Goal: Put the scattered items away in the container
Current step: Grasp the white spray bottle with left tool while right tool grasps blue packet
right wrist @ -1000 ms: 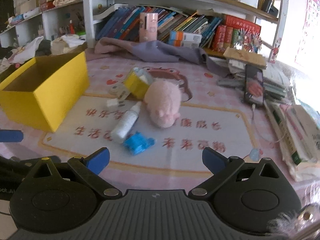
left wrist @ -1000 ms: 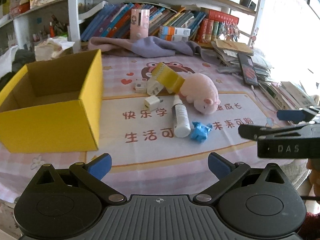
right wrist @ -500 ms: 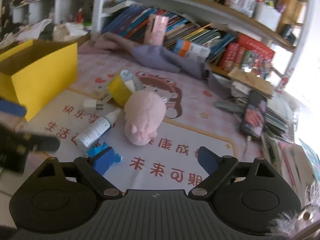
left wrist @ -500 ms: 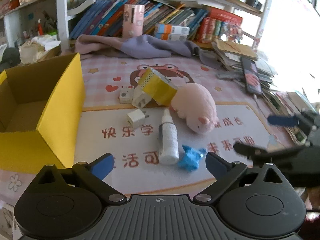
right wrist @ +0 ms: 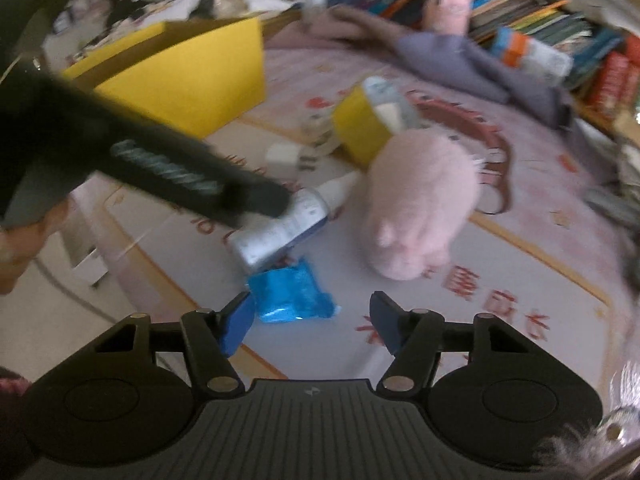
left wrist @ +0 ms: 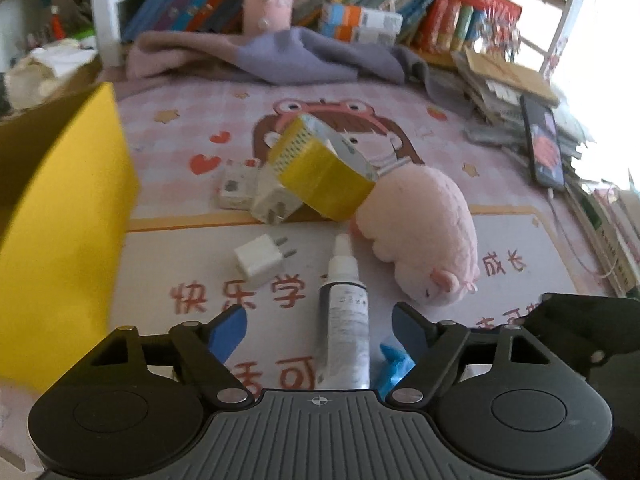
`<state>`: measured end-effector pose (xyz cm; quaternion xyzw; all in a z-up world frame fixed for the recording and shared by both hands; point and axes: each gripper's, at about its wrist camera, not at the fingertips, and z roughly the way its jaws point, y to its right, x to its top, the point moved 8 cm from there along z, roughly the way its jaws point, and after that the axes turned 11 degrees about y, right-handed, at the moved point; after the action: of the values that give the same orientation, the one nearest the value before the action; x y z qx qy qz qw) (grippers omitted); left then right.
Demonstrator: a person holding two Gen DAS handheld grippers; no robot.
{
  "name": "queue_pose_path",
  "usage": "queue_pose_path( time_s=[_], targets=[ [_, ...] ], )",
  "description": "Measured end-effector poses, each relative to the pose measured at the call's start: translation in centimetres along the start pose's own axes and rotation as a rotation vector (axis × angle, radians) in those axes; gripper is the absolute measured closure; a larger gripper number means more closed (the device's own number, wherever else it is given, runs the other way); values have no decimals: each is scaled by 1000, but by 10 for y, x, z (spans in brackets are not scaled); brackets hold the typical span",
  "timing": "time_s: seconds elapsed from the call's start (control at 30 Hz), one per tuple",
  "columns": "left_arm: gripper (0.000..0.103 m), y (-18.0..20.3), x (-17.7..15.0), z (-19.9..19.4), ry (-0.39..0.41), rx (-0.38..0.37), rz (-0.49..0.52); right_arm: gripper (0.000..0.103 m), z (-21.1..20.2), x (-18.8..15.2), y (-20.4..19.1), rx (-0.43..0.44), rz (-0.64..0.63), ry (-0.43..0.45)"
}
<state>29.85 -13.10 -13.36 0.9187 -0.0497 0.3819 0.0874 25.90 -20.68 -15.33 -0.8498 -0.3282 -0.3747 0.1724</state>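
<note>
While both jaws are closing, the bottle [left wrist: 345, 322] is framed by the left tool [left wrist: 319, 330], axis toward 12 o'clock; the blue packet [right wrist: 292, 296] lies inside the right tool [right wrist: 312, 326]. Neither gripped.

A fuzzy plush pig [left wrist: 420, 236] lies by a smooth plastic bottle [left wrist: 347, 320], crinkly glossy blue wrapper [right wrist: 290, 298] and matt cardboard box [left wrist: 68, 216].
</note>
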Motion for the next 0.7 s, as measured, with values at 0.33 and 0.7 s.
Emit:
queue_pose_path(
  time_s=[0.33, 0.7],
  targets=[
    [55, 14, -12, 31, -117, -11, 29, 58, 19, -7, -8, 92, -124, -4],
    [72, 19, -16, 29, -102, 41, 122, 66, 1, -20, 8, 53, -136, -4]
  ],
)
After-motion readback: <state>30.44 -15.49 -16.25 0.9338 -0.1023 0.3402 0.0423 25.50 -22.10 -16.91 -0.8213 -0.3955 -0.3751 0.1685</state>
